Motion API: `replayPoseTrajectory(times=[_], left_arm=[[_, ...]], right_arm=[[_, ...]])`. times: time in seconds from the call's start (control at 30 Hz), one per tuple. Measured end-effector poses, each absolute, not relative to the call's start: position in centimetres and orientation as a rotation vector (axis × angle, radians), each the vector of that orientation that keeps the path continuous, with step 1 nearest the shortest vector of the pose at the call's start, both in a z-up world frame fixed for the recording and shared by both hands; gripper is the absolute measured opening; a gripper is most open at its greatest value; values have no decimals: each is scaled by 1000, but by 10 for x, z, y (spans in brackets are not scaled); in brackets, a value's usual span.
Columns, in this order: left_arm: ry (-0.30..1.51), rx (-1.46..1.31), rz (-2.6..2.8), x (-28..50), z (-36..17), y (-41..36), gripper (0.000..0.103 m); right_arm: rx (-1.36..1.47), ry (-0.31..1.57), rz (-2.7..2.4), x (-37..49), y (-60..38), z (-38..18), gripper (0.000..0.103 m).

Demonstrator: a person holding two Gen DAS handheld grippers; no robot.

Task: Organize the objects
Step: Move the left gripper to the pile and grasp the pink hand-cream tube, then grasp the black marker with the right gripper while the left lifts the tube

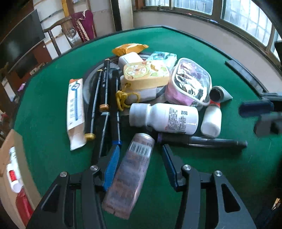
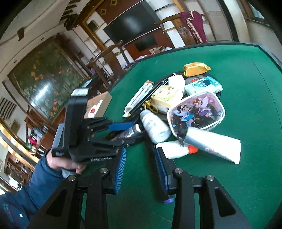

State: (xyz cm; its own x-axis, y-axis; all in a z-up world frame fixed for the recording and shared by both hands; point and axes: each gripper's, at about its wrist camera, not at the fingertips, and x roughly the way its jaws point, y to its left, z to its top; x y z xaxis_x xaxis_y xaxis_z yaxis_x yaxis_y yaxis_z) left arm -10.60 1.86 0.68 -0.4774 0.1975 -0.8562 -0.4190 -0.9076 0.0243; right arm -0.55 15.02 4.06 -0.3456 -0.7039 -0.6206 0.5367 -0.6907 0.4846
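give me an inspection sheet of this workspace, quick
surface: green felt table, bare around one central pile
job's things: brownish bottle between the left hand-held gripper's fingers; large white bottle, small white bottle, cartoon pouch, silver tube, toothbrush box, pens, yellow case, tissue pack, orange packet
clutter: cardboard box at the table edge
grippers: left hand-held gripper around the brownish bottle; right hand-held gripper holds nothing
cables: nothing seen
surroundings: wooden chair, television, windows
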Motion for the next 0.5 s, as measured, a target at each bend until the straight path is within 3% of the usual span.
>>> replayPoseTrajectory(times=[0.1,0.17,0.5], left_arm=[[275,-1340,2431,-107,6,16,43],[276,-1327,2430,-100,7,17,27],[244,-1318,2441,-85,7,2,27]], right_arm=[[1111,-183,-2098,-5,145,35,39],[1128,-143,-2102,-4,141,31,39],[1193,198,-2154,0,103,6,37]])
